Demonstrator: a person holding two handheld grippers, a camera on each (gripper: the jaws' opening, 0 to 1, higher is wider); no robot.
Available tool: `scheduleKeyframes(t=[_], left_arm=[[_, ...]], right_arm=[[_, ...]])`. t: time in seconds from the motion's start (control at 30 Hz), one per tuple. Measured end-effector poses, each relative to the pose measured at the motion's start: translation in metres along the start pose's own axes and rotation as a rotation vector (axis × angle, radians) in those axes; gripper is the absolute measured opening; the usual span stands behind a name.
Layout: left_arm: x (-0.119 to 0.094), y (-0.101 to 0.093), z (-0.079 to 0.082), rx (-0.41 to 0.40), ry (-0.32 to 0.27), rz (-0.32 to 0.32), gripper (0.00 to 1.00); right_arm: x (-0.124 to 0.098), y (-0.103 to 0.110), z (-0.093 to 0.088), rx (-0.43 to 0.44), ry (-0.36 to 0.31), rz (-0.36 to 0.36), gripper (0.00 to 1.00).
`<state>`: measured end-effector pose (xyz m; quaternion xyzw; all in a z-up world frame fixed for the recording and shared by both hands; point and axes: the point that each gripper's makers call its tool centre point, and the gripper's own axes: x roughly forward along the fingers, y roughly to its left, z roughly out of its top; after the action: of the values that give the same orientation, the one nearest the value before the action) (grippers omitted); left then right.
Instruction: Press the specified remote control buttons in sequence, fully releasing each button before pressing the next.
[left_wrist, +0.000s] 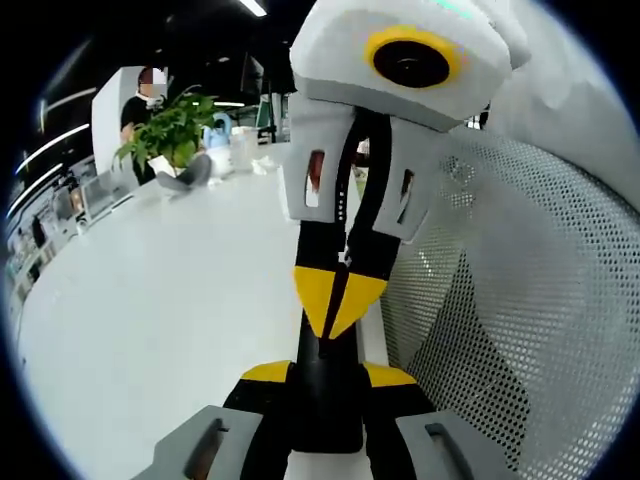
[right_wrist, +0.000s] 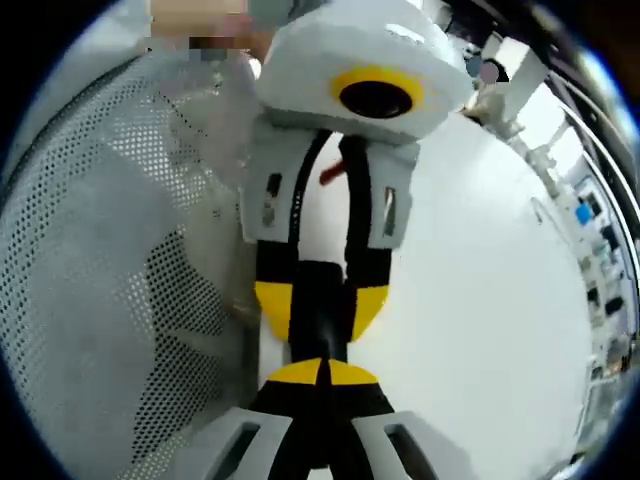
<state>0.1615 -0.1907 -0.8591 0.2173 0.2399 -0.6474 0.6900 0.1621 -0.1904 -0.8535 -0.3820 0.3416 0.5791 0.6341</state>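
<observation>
- Remote control (left_wrist: 322, 400), a slim black bar seen edge-on, sits clamped between the yellow pads of the left hand-held gripper (left_wrist: 328, 372) at 6 o'clock in the left gripper view, above the white table (left_wrist: 150, 320).
- Right hand-held gripper (right_wrist: 320, 372) has its jaws pressed together into a single yellow point, aimed at the remote from 6 o'clock in the right gripper view; the two tools meet nose to nose.
- The point appears to touch the remote's face, which suggests a press in progress; whether a button is actually down is hidden by the tip itself.
- No buttons, labels or indicator lights can be read, so which press in the sequence this is, and how many are done, cannot be told.
- What is left, by judgement: lift the point fully clear, then move to the next button until the requested final state is reached.
- A white mesh chair back (left_wrist: 520, 330) stands at 3 o'clock in the left gripper view; a potted plant (left_wrist: 165, 135) sits far off on the table at 10 o'clock.
</observation>
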Motion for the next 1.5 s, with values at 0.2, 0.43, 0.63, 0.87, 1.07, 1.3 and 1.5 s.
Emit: scheduleKeyframes(t=[0.2, 0.43, 0.63, 0.87, 1.07, 1.3, 1.5], left_arm=[[0.000, 0.000, 0.000, 0.001, 0.002, 0.000, 0.25], [0.000, 0.000, 0.000, 0.000, 0.002, 0.000, 0.25], [0.000, 0.000, 0.000, -0.002, 0.000, 0.001, 0.25], [0.000, 0.000, 0.000, -0.002, 0.000, 0.000, 0.25], [0.000, 0.000, 0.000, -0.003, -0.002, 0.000, 0.25], [0.000, 0.000, 0.000, -0.002, -0.002, 0.000, 0.25], [0.000, 0.000, 0.000, -0.001, 0.000, -0.001, 0.25]], right_arm=[[-0.004, -0.001, -0.004, 0.013, -0.024, 0.002, 0.00], [-0.003, -0.001, 0.009, 0.006, -0.048, 0.022, 0.00], [0.000, 0.002, 0.003, -0.047, -0.019, 0.030, 0.00], [0.000, 0.002, 0.003, -0.076, -0.002, 0.030, 0.00], [0.002, 0.003, 0.005, -0.069, -0.012, 0.034, 0.00], [0.002, 0.003, 0.005, -0.073, 0.001, 0.044, 0.00], [0.003, 0.003, 0.005, -0.075, 0.020, 0.052, 0.00]])
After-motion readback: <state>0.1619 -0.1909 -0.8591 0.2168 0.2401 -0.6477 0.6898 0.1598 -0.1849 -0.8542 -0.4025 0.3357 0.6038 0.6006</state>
